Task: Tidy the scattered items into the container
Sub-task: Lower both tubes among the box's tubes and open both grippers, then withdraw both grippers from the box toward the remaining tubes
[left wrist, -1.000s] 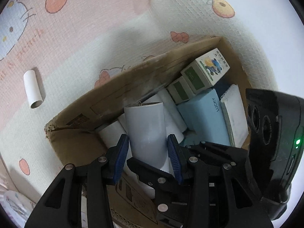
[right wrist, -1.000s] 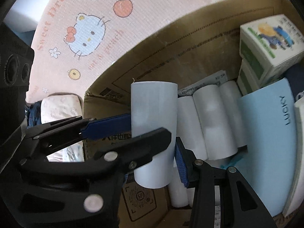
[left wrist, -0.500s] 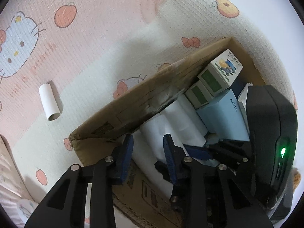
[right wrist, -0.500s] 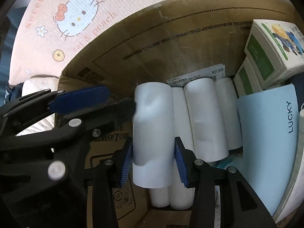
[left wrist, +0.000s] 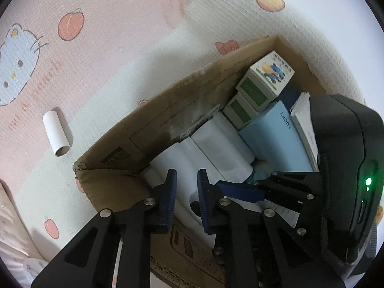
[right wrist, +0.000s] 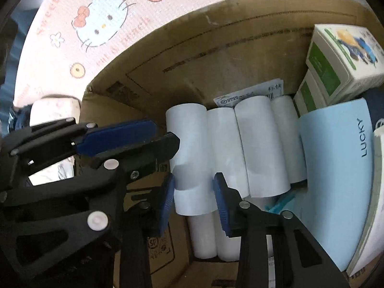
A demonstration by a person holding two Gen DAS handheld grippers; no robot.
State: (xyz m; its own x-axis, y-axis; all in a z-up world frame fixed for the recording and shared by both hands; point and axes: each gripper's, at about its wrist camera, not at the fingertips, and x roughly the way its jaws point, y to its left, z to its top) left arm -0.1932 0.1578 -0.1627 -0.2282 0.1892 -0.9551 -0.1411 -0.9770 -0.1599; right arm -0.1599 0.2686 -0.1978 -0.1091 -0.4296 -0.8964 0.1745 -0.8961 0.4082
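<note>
A cardboard box [left wrist: 168,110] on the floor mat holds several white paper rolls, green-and-white cartons [left wrist: 264,81] and a light blue "LUCKY" pack [left wrist: 276,136]. My right gripper [right wrist: 194,189] is inside the box, its blue pads on both sides of a dented white roll [right wrist: 189,153] that lies on the other rolls. My left gripper [left wrist: 186,192] hovers over the box's near-left corner, its jaws a small gap apart with nothing between them; it also shows in the right wrist view [right wrist: 134,139]. One white roll [left wrist: 56,133] lies loose on the mat left of the box.
The pink and cream cartoon-print mat [left wrist: 108,48] surrounds the box. A pale patterned cloth [right wrist: 52,110] lies past the box's left corner. The right gripper's black body [left wrist: 348,180] fills the left wrist view's right side.
The left gripper let go of the white roll and drew back out of the box. The right gripper kept the roll and lowered it onto the rolls in the box.
</note>
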